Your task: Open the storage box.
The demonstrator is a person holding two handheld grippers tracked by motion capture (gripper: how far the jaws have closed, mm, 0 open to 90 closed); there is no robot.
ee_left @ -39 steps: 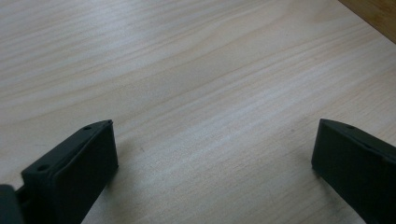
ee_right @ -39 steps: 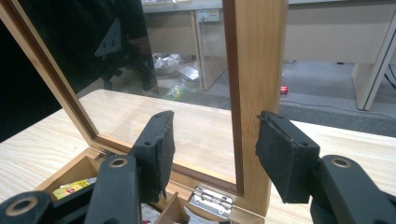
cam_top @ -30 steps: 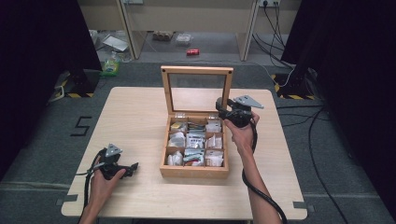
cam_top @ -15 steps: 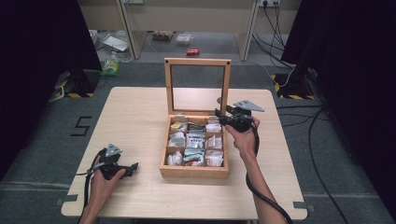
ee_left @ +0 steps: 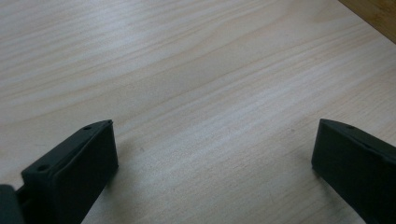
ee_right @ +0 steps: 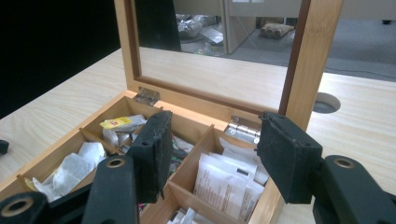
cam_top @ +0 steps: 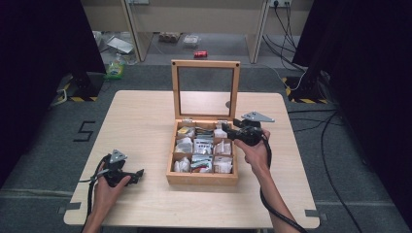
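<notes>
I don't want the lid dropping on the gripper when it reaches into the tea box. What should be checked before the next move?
1. Lid stands upright on its hinges: ok.
2. Right gripper jaws apart, nothing between them: ok.
3. Right gripper clear of the lid frame: ok, close beside its right post.
4. Tea bags reachable in the compartments of the box: ok.
5. Left gripper open, on the table, away from the box: ok.
6. Lid will stay up unaided: cannot tell.

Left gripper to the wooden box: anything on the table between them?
Nothing. In the high view, bare tabletop runs from the left gripper to the wooden box. The left gripper view shows plain wood between its open jaws too.
</notes>
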